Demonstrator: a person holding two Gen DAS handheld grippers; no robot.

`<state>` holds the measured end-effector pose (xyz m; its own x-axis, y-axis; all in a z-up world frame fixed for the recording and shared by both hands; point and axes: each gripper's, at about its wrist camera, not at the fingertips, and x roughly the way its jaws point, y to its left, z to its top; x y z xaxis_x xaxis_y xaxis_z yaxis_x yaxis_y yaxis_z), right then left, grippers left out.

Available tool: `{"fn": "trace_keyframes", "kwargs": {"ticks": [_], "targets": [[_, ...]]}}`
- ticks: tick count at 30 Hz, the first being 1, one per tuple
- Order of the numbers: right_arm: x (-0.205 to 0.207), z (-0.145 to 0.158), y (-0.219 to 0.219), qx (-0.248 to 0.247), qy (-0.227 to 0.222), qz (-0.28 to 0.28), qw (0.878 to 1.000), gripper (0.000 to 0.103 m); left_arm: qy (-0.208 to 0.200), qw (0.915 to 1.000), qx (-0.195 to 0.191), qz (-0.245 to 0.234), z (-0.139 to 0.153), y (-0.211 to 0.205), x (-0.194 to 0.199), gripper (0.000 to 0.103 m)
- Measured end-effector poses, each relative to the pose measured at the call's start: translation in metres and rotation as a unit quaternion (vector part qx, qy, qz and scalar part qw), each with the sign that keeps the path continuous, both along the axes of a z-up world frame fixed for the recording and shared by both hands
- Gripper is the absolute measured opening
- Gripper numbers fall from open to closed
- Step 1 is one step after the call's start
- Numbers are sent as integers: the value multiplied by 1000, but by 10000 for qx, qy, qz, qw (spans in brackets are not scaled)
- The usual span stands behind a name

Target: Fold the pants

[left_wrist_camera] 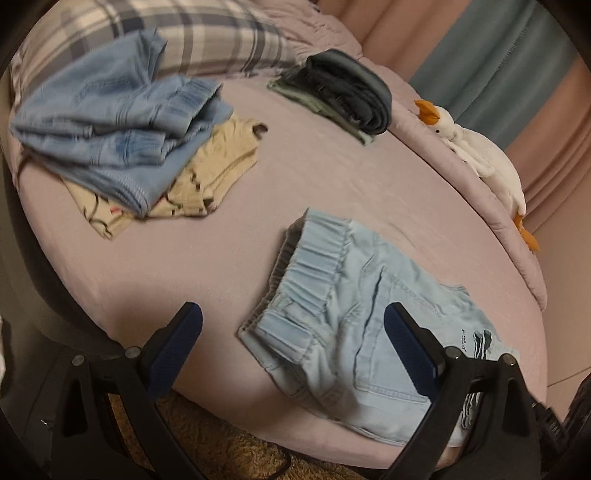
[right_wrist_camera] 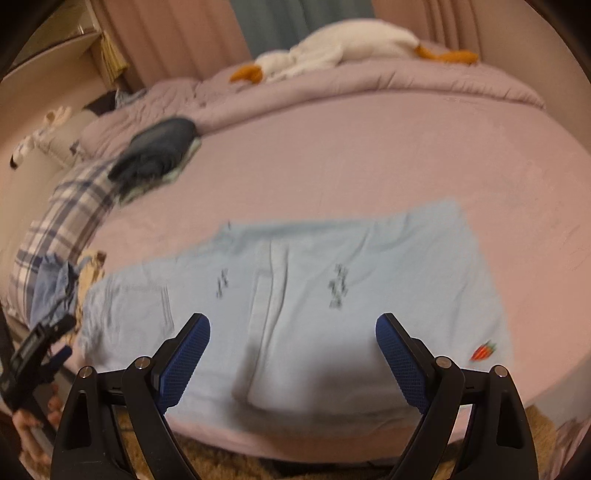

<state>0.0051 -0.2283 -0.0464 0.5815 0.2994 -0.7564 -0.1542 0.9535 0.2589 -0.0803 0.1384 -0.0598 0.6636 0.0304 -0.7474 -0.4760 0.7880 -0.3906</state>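
1. In the left wrist view, the left gripper [left_wrist_camera: 293,332] is being held with its jaws spread wide and nothing clamped between them, just above the near edge of the bed [left_wrist_camera: 280,177].
2. The light blue pants [left_wrist_camera: 354,317] are being shown lying flat on the pink sheet, at the near right of the bed; the elastic waistband is turned toward the middle of the bed, and the right finger [left_wrist_camera: 410,350] is overlapping the fabric in the picture, though contact cannot be told.
3. A heap of blue denim [left_wrist_camera: 110,122] is being seen at the far left, resting on a beige printed garment [left_wrist_camera: 199,173], against a plaid pillow [left_wrist_camera: 192,33].
4. A dark folded stack [left_wrist_camera: 347,92] is being seen farther back, and a white plush goose [left_wrist_camera: 476,151] is lying along the right edge.
5. In the right wrist view, the right gripper [right_wrist_camera: 293,354] is likewise being held released, jaws wide apart, nothing gripped.
6. The light blue pants [right_wrist_camera: 314,288] are being shown spread across the near part of the bed [right_wrist_camera: 369,155], directly beyond and beneath the open jaws; the picture is blurred.
7. The left gripper [right_wrist_camera: 40,350] is being seen at the far left edge, held by a hand [right_wrist_camera: 33,424]; its state cannot be told from this view.
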Motion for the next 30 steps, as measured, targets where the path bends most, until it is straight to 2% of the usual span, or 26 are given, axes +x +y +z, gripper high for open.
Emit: {"fn": "trace_keyframes", "kwargs": {"ticks": [6, 7, 12, 16, 23, 27, 30], "targets": [[-2, -2, -3, -73, 109, -71, 9999, 91, 140, 9981, -550, -257, -21, -2, 6, 94], [-3, -1, -4, -77, 96, -77, 9999, 91, 128, 9981, -535, -277, -21, -5, 5, 93], [0, -5, -2, -121, 152, -124, 9997, 91, 150, 9987, -345, -342, -18, -13, 7, 76], [2, -8, 1, -64, 246, -62, 9997, 91, 108, 9983, -401, -416, -25, -10, 10, 72], [0, -9, 10, -125, 256, 47, 9996, 91, 174, 9987, -243, -421, -27, -11, 12, 49], [1, -11, 10, -89, 285, 57, 9995, 91, 96, 9982, -458, -378, -25, -10, 11, 39], [0, -10, 9, -89, 251, 37, 9996, 91, 21, 9977, -563, -378, -16, -12, 8, 36]]}}
